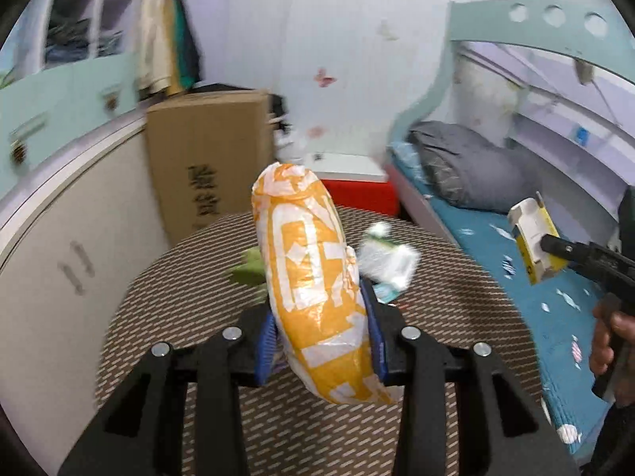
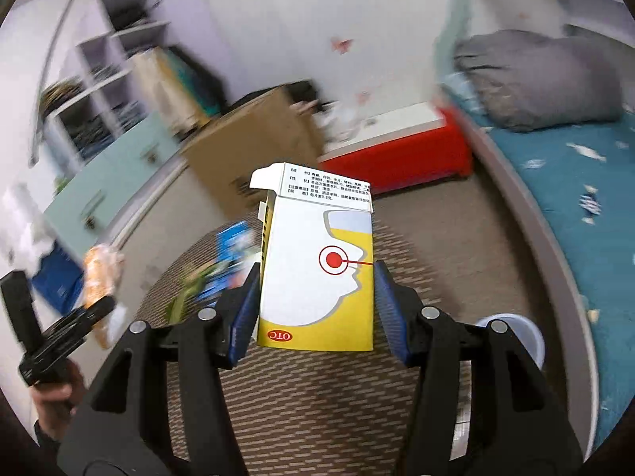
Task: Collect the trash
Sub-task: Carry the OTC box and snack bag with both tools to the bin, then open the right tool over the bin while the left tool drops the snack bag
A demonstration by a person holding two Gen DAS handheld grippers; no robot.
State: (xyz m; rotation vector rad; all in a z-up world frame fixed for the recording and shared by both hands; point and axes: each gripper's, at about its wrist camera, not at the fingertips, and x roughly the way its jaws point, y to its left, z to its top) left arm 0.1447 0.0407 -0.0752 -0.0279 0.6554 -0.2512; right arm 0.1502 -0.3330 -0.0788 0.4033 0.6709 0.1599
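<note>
Left wrist view: the left gripper (image 1: 323,341) is clamping an orange-and-white wrapper (image 1: 313,273) between part-closed jaws, holding it upright above the patterned rug (image 1: 456,277), evidently to carry it off. More litter (image 1: 391,260) is lying on the rug beyond.

Right wrist view: the right gripper (image 2: 313,309) is gripping a yellow-and-white medicine box (image 2: 317,277) at its sides, jaws about half open, above the same rug, near a white bin (image 2: 528,337).

Left gripper (image 1: 321,341) clamps an orange-and-white wrapper (image 1: 313,277) above a patterned mat (image 1: 456,297). Blurred, possibly crumpled, white packaging (image 1: 391,258) lies behind. At right, another gripper (image 1: 555,246) holds a yellow box (image 1: 532,238).
</note>
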